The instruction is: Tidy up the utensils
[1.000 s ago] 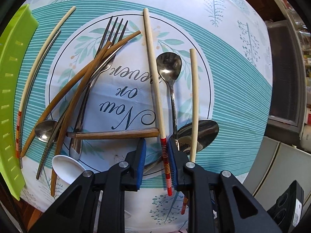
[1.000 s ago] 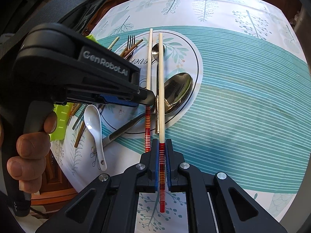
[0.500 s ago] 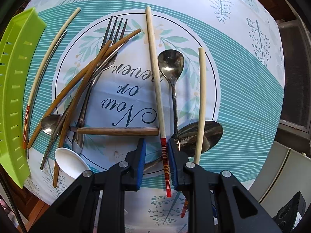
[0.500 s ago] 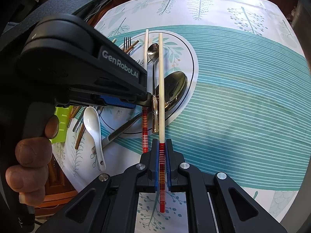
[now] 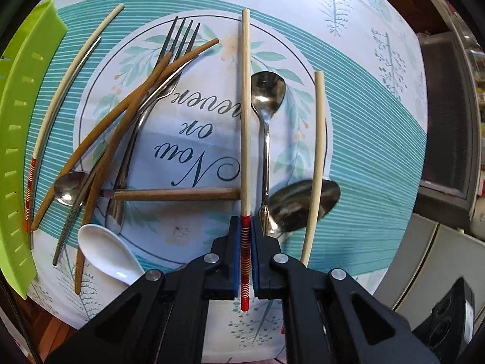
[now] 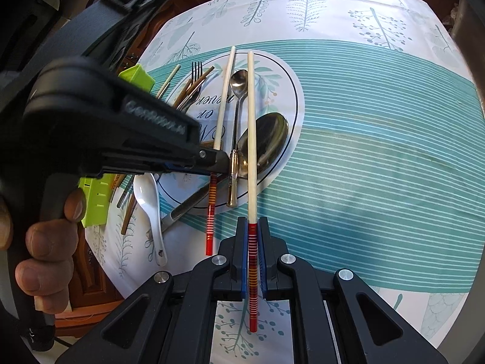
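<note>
- Left wrist view: the left gripper, whose blue pads stood apart a second ago around a pale chopstick, is now clamped on that stick's red-striped butt. The stick runs straight ahead from the jaws, its long axis in line with the fingers, its tip out over the printed mat.
- The same view shows the unsorted pile: brown chopsticks, a fork, a white spoon and a green tray along the left edge.
- Right wrist view: the right gripper is closed on a second pale chopstick, parallel to the first and just beside it.
- Only this view shows the person's hand on the left tool. The tray lies on the left hand's side, so that hand looks nearer for the drop.
</note>
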The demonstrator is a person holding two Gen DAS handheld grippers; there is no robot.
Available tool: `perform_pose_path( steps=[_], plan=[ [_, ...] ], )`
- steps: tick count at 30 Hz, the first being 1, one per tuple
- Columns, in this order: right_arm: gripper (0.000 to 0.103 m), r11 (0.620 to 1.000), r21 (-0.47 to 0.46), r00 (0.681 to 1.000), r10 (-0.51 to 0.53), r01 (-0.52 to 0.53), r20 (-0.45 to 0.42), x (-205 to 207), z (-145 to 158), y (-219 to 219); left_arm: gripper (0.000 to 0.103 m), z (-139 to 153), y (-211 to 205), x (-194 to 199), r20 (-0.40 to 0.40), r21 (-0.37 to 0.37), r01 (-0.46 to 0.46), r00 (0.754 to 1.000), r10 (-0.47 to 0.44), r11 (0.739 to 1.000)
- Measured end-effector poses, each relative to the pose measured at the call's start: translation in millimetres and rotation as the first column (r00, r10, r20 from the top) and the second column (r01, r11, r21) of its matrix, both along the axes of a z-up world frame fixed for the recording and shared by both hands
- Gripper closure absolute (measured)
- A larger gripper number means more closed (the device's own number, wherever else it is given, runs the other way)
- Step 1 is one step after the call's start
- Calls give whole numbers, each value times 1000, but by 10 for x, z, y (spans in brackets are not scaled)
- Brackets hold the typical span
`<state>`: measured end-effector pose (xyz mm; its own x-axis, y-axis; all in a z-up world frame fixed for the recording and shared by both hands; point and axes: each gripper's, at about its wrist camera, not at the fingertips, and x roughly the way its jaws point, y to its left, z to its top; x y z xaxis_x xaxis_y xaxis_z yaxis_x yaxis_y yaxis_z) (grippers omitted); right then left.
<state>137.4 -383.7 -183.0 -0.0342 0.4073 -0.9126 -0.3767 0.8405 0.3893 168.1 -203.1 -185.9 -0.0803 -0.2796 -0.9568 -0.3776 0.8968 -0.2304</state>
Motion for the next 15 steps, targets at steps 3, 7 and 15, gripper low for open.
perform_pose_path(
  steps=[3, 7, 15],
  plan=[
    [97, 1000, 11, 1000, -6, 6, -12, -2, 9, 9, 100, 103, 34, -60, 22, -6, 33, 999, -32, 999],
    [97, 999, 43, 999, -21, 23, -43, 13, 46, 26, 100, 256, 157, -178, 47, 2, 63, 997, -63, 998],
    [97, 995, 98, 994, -9, 19, -108, -8, 173, 290, 100, 629, 566, -581, 91, 16, 62, 994, -64, 998]
  ],
)
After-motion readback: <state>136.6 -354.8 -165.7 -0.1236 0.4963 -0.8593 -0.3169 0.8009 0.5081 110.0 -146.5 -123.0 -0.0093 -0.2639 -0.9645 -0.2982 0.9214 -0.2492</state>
